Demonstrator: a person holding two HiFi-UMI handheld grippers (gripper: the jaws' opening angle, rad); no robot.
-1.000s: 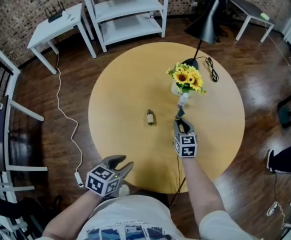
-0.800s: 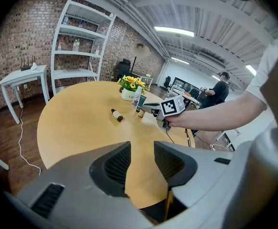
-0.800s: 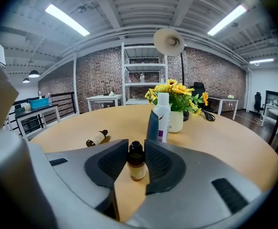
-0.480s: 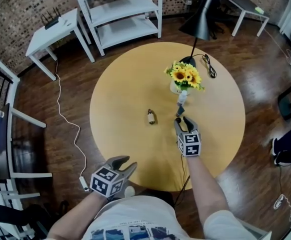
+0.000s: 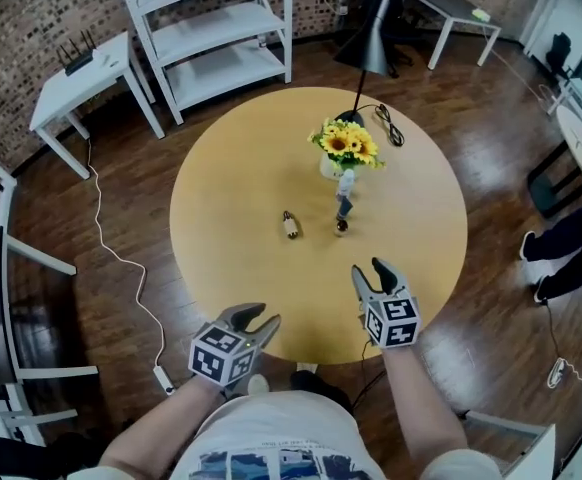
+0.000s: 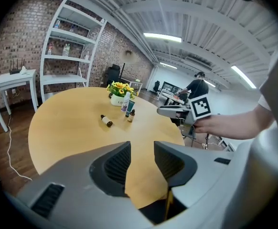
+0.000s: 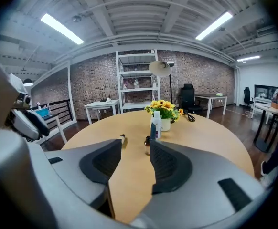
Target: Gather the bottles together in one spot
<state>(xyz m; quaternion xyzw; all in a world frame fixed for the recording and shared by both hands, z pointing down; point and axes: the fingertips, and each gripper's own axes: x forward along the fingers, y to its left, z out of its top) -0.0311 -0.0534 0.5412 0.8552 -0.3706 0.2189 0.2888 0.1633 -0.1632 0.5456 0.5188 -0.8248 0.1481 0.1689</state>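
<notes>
Nothing can be read for certain: the white flower pot (image 6: 114, 100) on the desk (image 6: 67, 123) bears dark lettering too small to make out, the tall bottle (image 7: 156, 120) just beside that pot shows no legible label, and the blue print on the person's shirt (image 5: 271, 465) is unreadable.

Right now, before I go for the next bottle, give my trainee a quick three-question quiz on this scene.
1. True or false: the stray brown bottle stands upright.
2. Which is closest to the flower pot? A) the tall bottle B) the stray brown bottle C) the left gripper
3. What does the right gripper hold?
Key: 1. False, it lies on its side. 2. A. 3. Nothing: its jaws have just been opening, and only the table shows between them.
</notes>
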